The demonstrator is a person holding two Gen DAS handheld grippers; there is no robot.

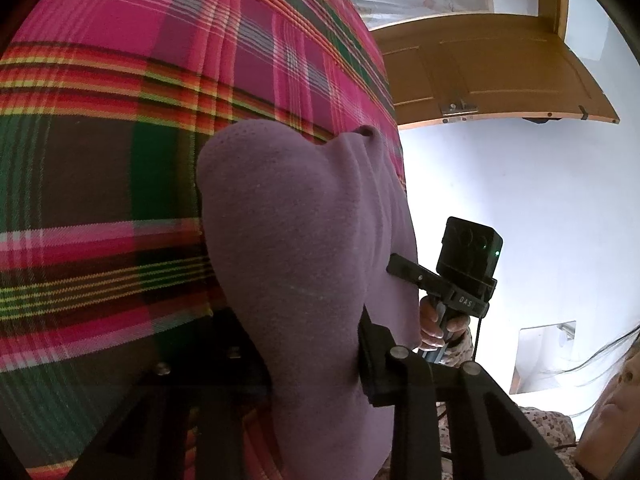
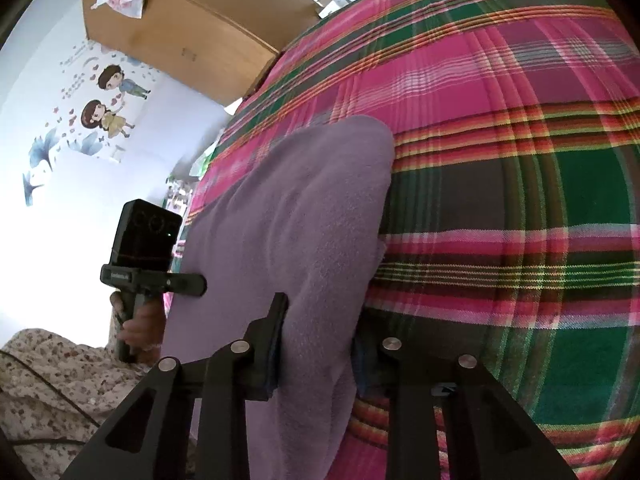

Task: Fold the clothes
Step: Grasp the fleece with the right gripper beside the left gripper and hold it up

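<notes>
Both grippers, left (image 1: 316, 360) and right (image 2: 316, 344), had their fingers pinching the purple garment (image 1: 296, 240), which hung lifted between them over the plaid bedspread (image 1: 100, 152).

Both views are bright with soft daylight. The white wall (image 1: 500, 184) blows out to near pure glare, strongest on the left of the right wrist view, where the wall stickers (image 2: 96, 116) look washed out. The plaid bedspread (image 1: 100, 140) is vivid and sharply woven mid-frame. Fisheye distortion bends its stripes and the wooden door (image 1: 492, 72) into curves, and black vignetting cuts the corners. The nearest tool parts sit dark, soft and shadowed.
</notes>
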